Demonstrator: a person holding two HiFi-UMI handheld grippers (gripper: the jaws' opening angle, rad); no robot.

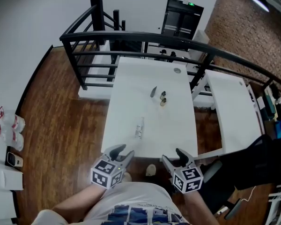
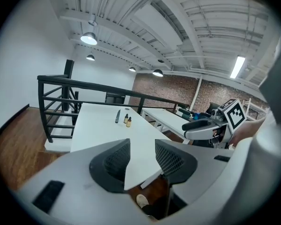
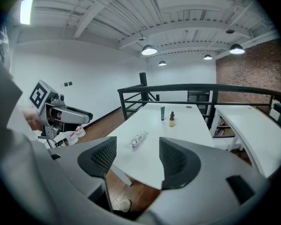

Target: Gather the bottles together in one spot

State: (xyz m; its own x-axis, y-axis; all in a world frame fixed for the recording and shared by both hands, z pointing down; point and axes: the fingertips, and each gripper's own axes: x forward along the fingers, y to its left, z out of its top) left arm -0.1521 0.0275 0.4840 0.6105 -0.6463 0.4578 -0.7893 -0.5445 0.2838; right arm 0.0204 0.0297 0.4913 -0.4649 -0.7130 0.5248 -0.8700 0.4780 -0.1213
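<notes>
Two nearest: left gripper [image 1: 124, 152], right gripper [image 1: 172, 155], both partly open, empty. Beyond, on table [image 1: 178, 125]: two dropper bottles [image 1: 163, 102], one dark tube [image 1: 153, 92], one clear bottle [image 1: 139, 127].

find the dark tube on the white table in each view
Head view: dark tube near the middle of the white table, left of the dropper bottles.
Left gripper view: far up the table, just left of the dropper bottles.
Right gripper view: far up the table, left of a dropper bottle.
Shared landmark: the black railing beyond the table.
</notes>
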